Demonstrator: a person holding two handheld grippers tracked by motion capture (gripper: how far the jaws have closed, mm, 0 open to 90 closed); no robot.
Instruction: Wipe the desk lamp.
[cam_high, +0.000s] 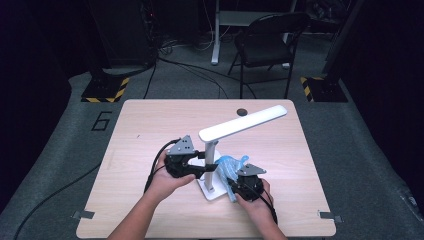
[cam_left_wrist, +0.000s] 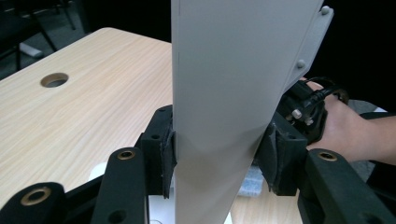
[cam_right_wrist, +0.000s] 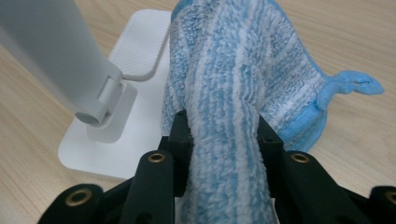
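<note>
Left claw (cam_high: 206, 169) is clamped on the upright post of the white plastic desk lamp (cam_high: 216, 152); in the left gripper view both pads press flat against the post's two sides, jaws about mid-width. It steadies the lamp.

Right claw (cam_right_wrist: 223, 128) is closed on a bunched fold of the blue-and-white striped fluffy cloth (cam_right_wrist: 233, 79); the pile bulges out above and below the jaws, so the grip looks firm.

Key relation: in the right gripper view the lamp's flat white base (cam_right_wrist: 135, 60) lies to the left of the cloth and just beside it, with the hinge at the foot of the post nearer still. The cloth drapes forward from the claw, its long axis running away from the camera, its far edge at or over the base's edge; contact there cannot be confirmed. In the high view the cloth sits on the right side of the post, between post and right hand (cam_high: 255, 197). Judgement: wiping base or post needs a short sideways sweep leftward, and the right hand is the nearer one.

Lamp stands near the front middle of the light wooden desk (cam_high: 150, 125), head angled up and to the right.

Hidden or unclear:
- Left claw blocks the lower post in the high view.
- The cloth's underside and its full extent are not readable.
- The cloth covers part of the base.
</note>
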